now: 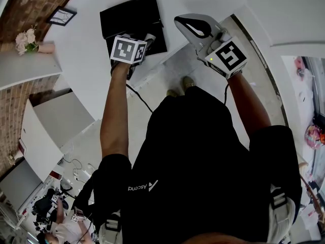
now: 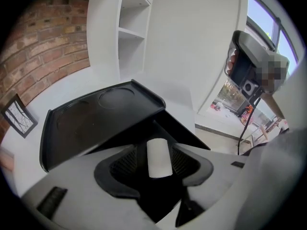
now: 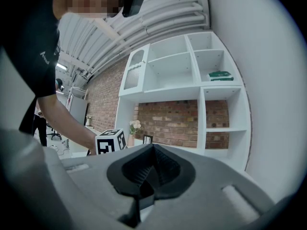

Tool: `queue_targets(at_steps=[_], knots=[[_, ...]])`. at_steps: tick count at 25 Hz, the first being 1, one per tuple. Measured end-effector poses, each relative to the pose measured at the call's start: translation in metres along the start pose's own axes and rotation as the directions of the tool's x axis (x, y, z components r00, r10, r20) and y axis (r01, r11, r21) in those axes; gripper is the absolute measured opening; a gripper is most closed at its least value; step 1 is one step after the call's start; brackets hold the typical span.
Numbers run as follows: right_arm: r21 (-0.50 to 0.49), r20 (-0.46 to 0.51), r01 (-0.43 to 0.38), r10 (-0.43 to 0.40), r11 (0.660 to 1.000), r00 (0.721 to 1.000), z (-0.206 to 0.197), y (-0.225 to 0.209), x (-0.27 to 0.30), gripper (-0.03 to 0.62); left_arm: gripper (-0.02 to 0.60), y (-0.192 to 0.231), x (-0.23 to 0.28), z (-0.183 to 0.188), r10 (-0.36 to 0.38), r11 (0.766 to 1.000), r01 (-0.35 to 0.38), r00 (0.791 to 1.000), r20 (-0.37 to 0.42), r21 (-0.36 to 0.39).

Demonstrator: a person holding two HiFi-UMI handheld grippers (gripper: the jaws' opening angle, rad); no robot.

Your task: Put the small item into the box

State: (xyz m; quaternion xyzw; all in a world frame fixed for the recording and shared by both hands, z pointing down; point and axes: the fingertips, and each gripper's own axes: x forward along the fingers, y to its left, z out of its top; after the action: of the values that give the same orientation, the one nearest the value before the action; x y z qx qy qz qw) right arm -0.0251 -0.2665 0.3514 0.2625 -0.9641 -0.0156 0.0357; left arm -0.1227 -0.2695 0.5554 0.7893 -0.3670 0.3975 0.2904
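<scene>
1. left tool (image 2: 158, 152) is hovering over the black box (image 2: 96, 119), jaws wide apart; small white cylinder (image 2: 159, 163) is sitting between them, looking unpinched;
2. its long axis is running up-down mid-frame, pointing into the box just behind;
3. right tool (image 3: 152, 169) is idling, jaws together, empty.

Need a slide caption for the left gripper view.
Left gripper, jaws open, with a small white cylinder between them, facing the shallow black box.
</scene>
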Motion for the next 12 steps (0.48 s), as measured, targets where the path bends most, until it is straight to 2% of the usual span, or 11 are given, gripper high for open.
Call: queue_targets(at_steps=[8, 12], knots=[[-0.006, -0.003, -0.003, 0.003, 1.0, 1.0, 0.0, 0.002, 0.002, 0.0, 0.215, 0.003, -0.018, 0.012, 0.021, 0.999, -0.019, 0.996, 0.091, -0.027], [-0.019, -0.002, -0.003, 0.003, 1.0, 1.0, -0.002, 0.003, 0.001, 0.0, 0.215, 0.004, -0.03, 0.022, 0.042, 0.998, -0.035, 0.985, 0.167, -0.044]])
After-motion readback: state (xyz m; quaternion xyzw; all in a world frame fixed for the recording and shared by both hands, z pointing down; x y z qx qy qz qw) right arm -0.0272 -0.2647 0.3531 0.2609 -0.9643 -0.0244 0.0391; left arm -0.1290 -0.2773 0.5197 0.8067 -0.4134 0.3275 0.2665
